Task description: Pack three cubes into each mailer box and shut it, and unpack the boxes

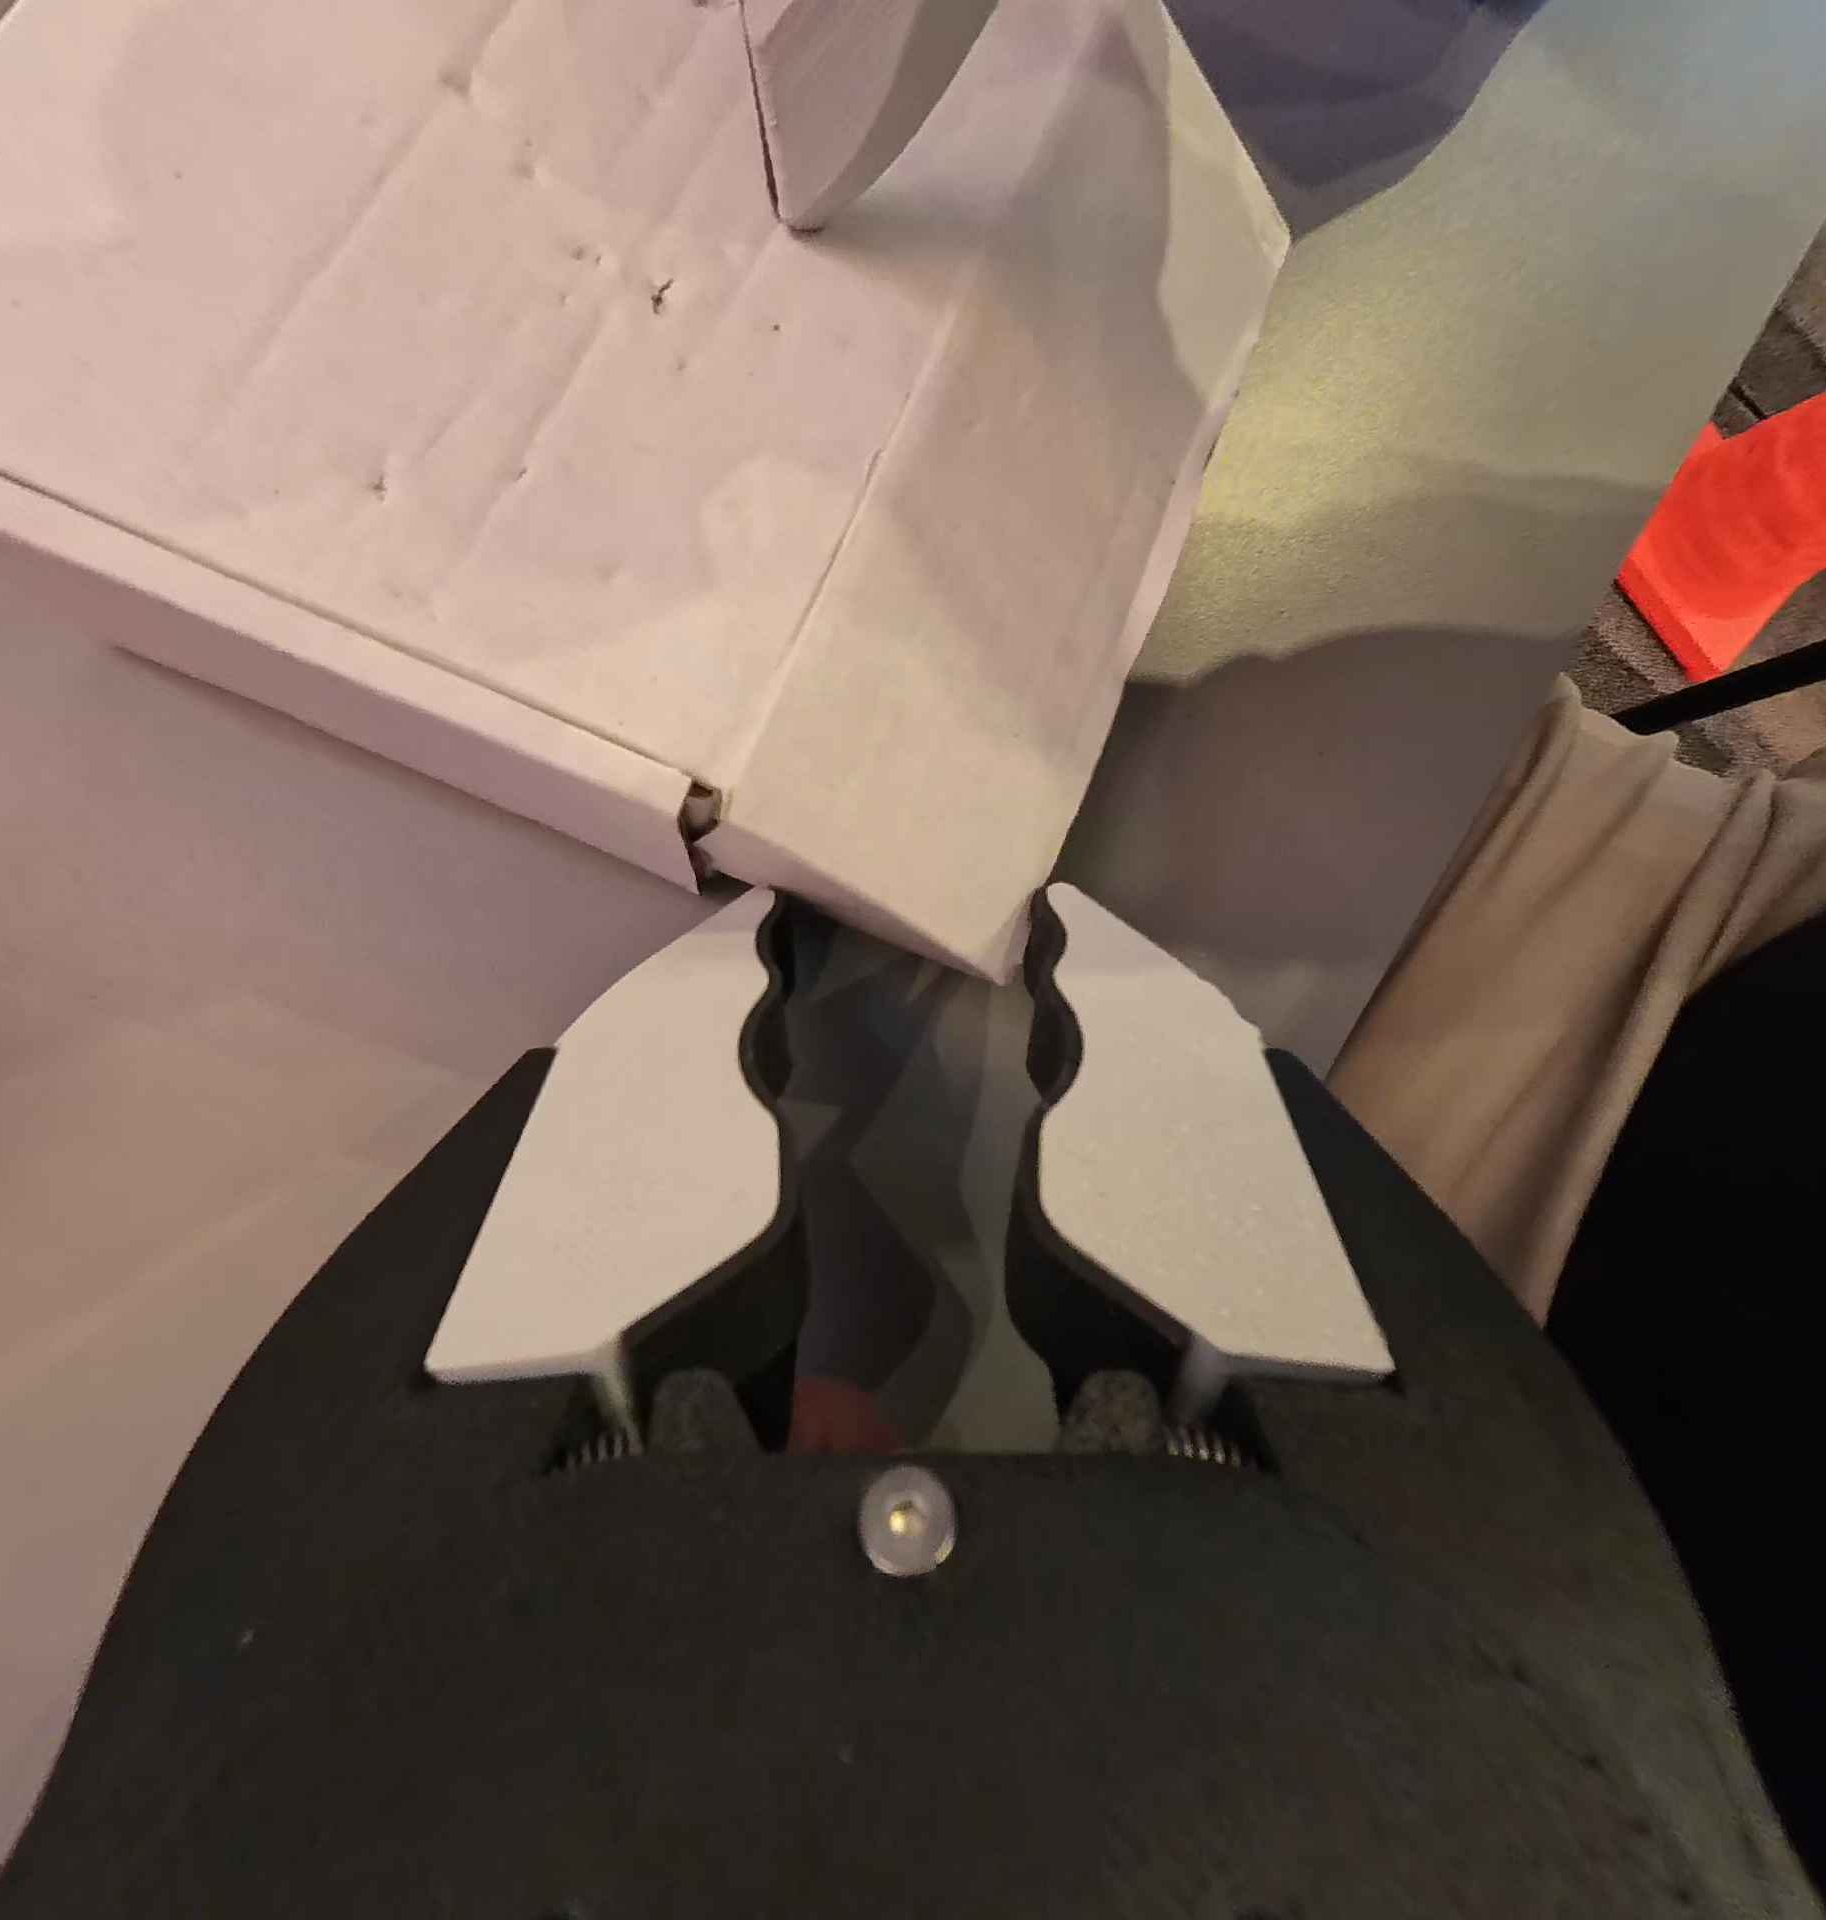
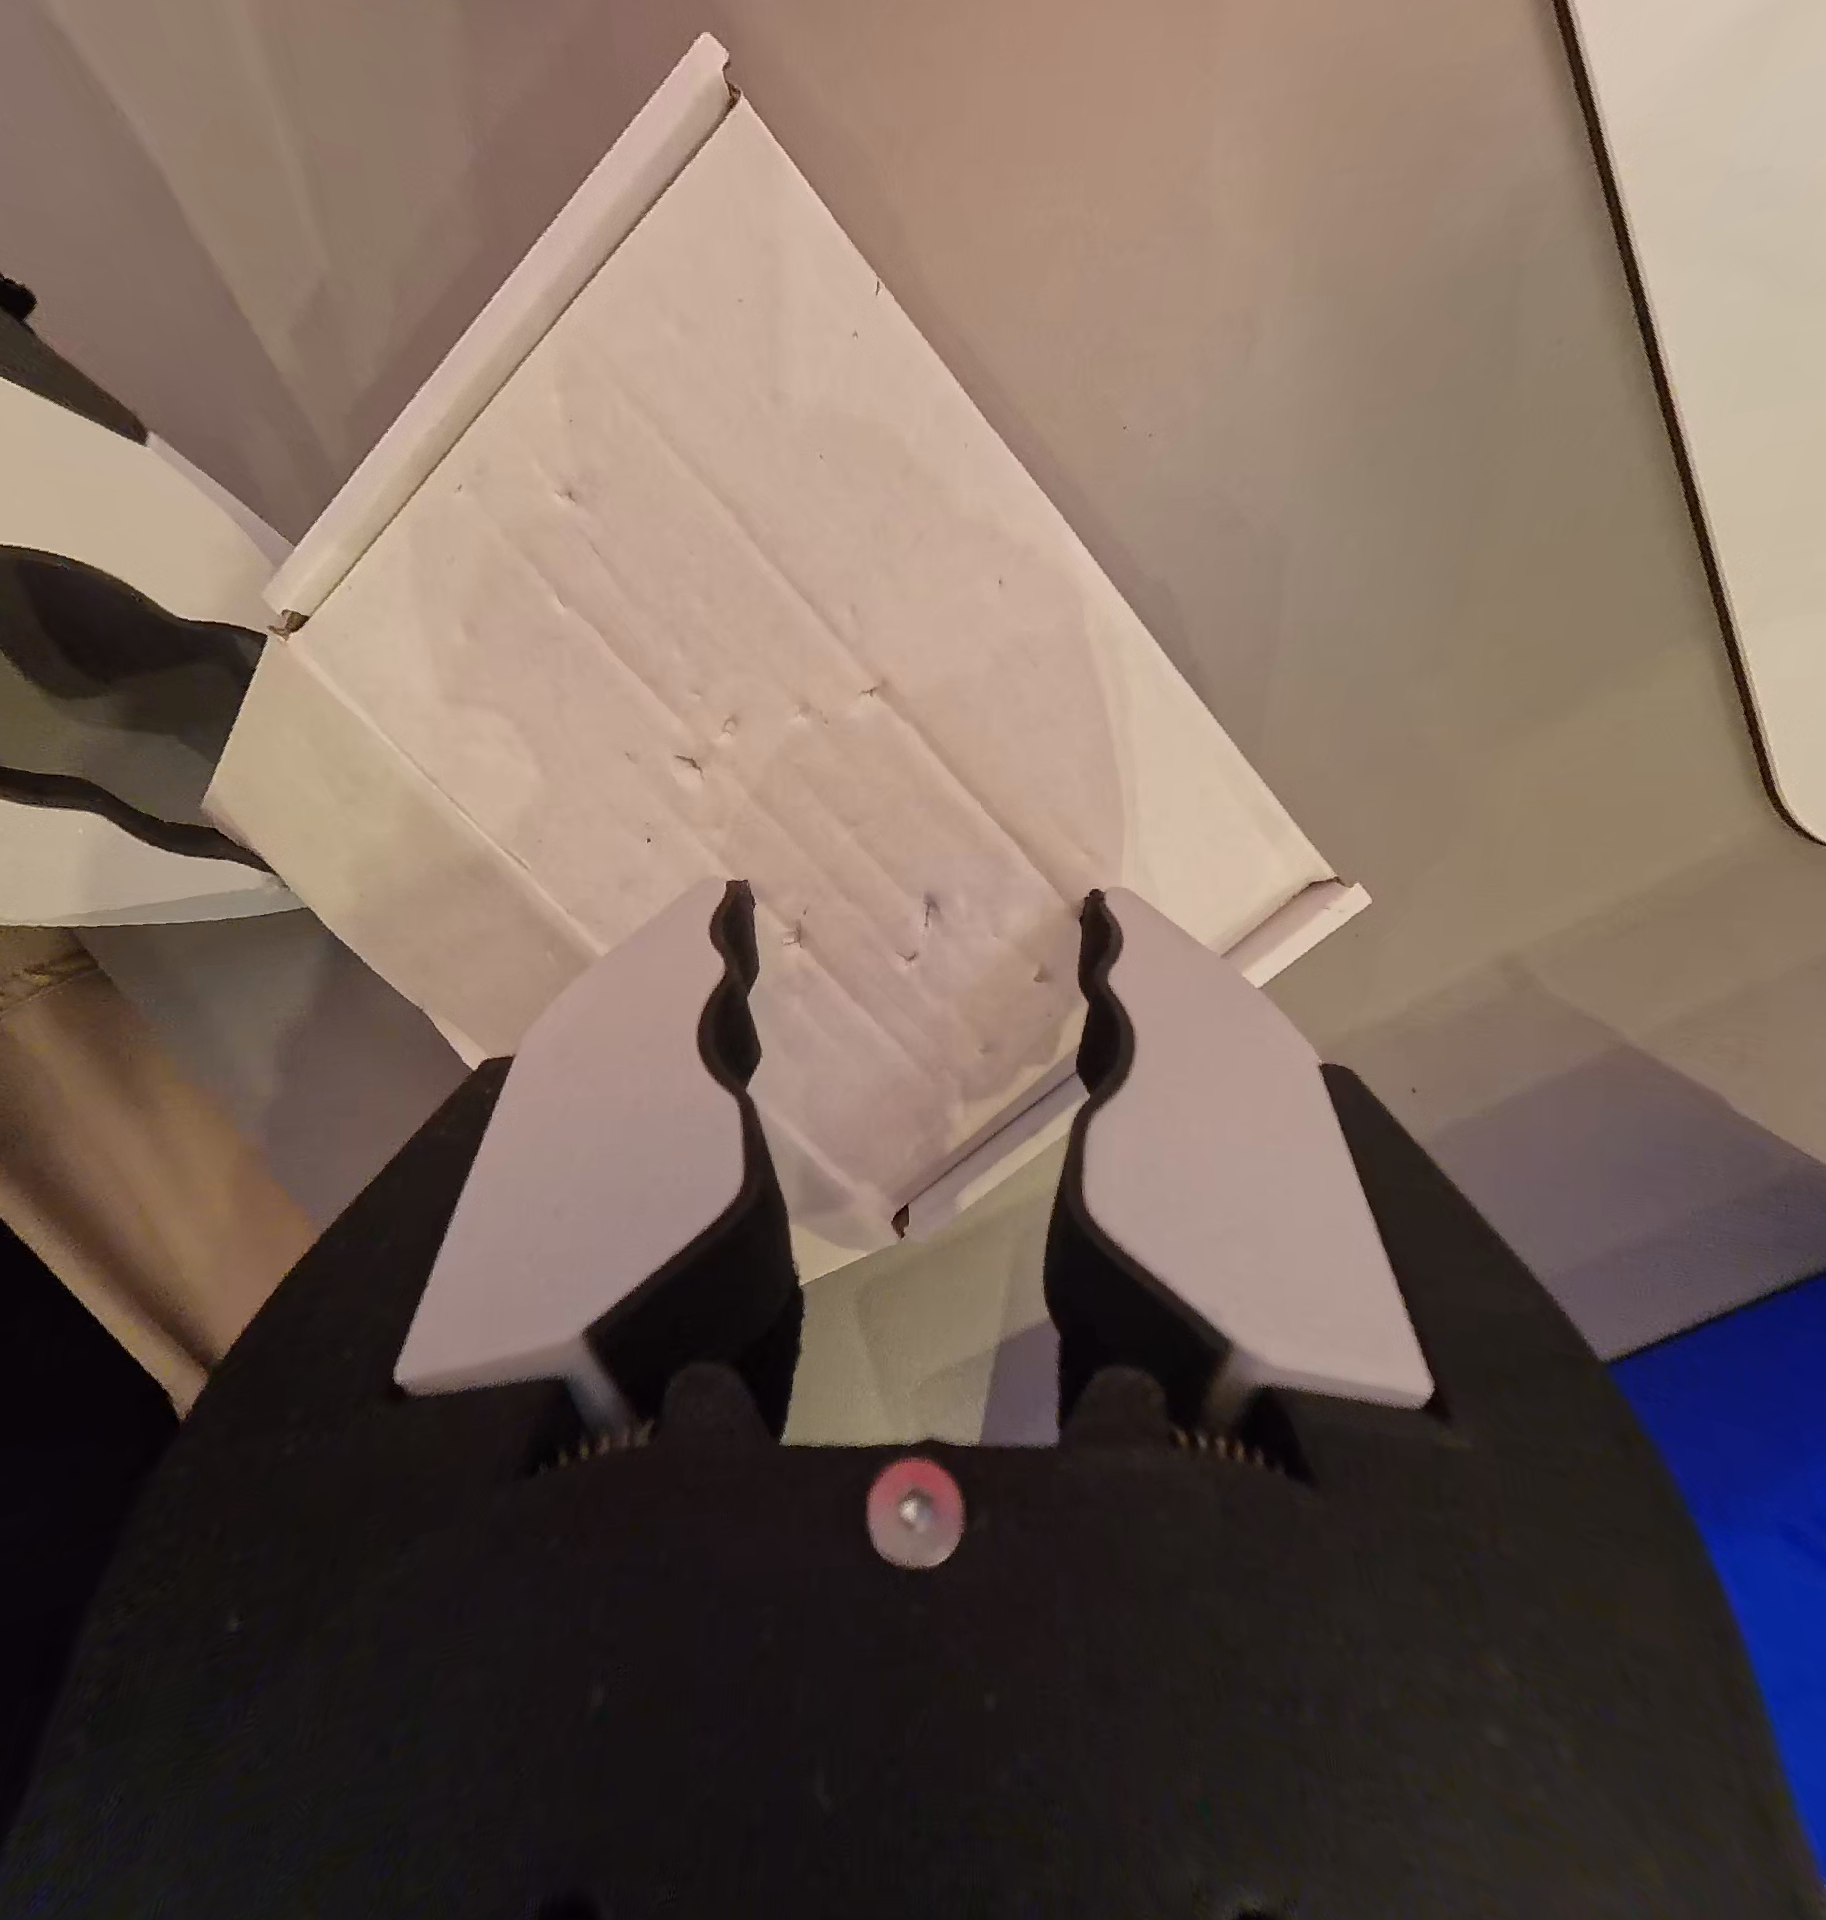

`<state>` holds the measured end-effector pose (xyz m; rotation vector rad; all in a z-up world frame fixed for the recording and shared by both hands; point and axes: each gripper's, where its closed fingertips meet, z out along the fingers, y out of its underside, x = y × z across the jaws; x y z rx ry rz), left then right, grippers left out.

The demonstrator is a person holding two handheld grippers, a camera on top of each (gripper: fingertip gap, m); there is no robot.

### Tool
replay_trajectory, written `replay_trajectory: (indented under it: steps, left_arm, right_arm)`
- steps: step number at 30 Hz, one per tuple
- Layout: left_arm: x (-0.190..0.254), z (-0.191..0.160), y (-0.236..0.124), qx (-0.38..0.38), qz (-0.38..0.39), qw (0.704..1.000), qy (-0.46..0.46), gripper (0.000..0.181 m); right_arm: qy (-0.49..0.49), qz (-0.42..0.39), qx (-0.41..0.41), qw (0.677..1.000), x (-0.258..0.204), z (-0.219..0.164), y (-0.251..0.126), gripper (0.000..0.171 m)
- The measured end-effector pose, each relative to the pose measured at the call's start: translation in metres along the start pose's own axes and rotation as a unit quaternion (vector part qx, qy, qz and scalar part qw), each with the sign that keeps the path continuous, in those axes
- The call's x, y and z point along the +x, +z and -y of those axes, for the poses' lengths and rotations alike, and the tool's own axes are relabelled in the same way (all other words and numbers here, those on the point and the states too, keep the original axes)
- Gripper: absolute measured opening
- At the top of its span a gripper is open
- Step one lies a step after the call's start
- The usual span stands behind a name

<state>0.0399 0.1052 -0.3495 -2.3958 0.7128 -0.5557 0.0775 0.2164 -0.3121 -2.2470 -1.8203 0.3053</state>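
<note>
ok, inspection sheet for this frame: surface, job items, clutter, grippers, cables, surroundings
Surface: pale table, smooth, with soft shadows.
Job's things: white mailer box, lid shut, top dented and scuffed; no cubes in view.
Clutter: red object at right in the left wrist view; blue patch at lower right in the right wrist view; neither can be identified.
Grippers: left gripper open, jaws astride a box corner; right gripper open, above the lid, contact unclear.
Cables: thin black line near the red object, maybe a cable.
Surroundings: beige cloth hanging at the table edge; white board with dark edging.
</note>
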Motion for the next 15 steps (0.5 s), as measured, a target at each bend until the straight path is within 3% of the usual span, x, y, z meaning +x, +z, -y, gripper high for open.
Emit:
replay_trajectory:
  steps: [1,15]
  left_arm:
    - [-0.0002,-0.0003,-0.0001,-0.003,0.002,1.000,0.010,0.042]
    - [-0.0066,-0.0010,-0.0018,-0.008,0.022,0.999,0.045,0.043]
  right_arm:
    - [0.000,0.000,-0.001,1.000,0.0000,-0.0001,-0.0001,0.060]
    - [0.002,-0.001,-0.003,1.000,0.0006,0.0004,0.0000,0.060]
